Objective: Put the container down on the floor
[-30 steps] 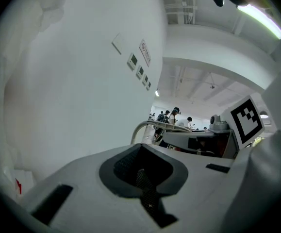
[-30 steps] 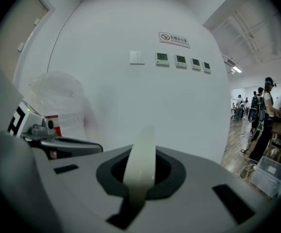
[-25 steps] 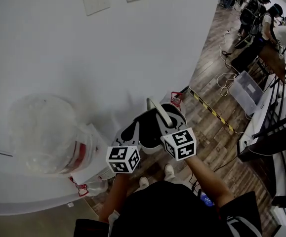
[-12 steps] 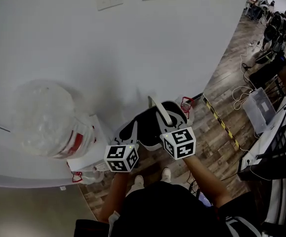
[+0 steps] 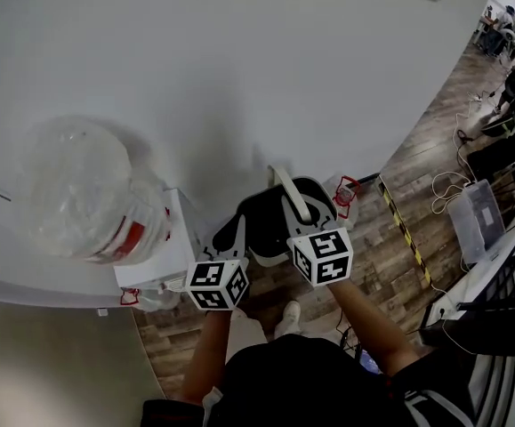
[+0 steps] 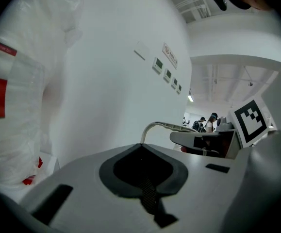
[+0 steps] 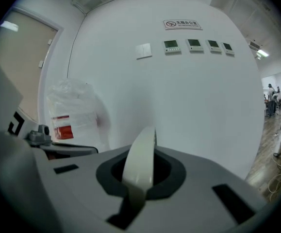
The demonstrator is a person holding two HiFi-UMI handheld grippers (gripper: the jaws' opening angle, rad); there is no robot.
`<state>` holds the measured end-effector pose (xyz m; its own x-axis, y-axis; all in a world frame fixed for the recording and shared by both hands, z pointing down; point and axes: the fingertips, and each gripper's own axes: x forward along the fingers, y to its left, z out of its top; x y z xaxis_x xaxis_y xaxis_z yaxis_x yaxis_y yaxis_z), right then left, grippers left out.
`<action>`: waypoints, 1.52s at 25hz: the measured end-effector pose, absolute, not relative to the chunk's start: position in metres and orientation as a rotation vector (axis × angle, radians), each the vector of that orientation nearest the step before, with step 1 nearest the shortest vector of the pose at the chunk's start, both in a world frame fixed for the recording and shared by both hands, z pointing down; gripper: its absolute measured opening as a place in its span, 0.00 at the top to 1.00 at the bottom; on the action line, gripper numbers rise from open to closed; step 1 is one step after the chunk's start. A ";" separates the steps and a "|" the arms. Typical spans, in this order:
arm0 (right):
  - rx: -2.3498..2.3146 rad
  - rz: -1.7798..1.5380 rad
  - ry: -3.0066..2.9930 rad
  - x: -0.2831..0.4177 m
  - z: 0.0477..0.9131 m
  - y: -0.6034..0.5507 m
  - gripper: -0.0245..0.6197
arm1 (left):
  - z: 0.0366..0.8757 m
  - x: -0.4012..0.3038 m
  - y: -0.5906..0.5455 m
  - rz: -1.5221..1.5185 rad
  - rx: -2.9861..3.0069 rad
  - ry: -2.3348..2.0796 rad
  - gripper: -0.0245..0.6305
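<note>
White plastic handle (image 5: pixel 285 188) pinched in my right gripper (image 5: pixel 307 206). Container body hidden under grippers, so I judge it hanging clear of floor (image 5: pixel 399 265). My left gripper (image 6: pixel 142 178) pressed together, empty. Handle looks thin, stiff, smooth, may slip. Hold mid-arc, lower slowly.

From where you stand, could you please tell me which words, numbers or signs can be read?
Nothing reads clearly.
Wall sign: characters too small to read.
Wall panel displays: digits too blurred.
Red label on the plastic-wrapped bundle: blurred.
</note>
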<state>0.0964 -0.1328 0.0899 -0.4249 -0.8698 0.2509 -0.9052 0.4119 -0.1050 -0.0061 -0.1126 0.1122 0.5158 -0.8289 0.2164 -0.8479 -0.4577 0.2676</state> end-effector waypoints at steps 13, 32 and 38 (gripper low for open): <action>1.537 0.349 -2.521 0.072 0.123 -0.178 0.92 | 0.135 -0.026 -0.150 0.028 2.396 -1.435 0.94; 1.563 0.298 -2.507 0.050 0.264 -0.231 0.92 | 0.289 -0.059 -0.198 0.110 2.391 -1.522 0.94; 1.604 0.304 -2.489 0.047 0.306 -0.241 0.92 | 0.329 -0.067 -0.201 0.103 2.393 -1.543 0.94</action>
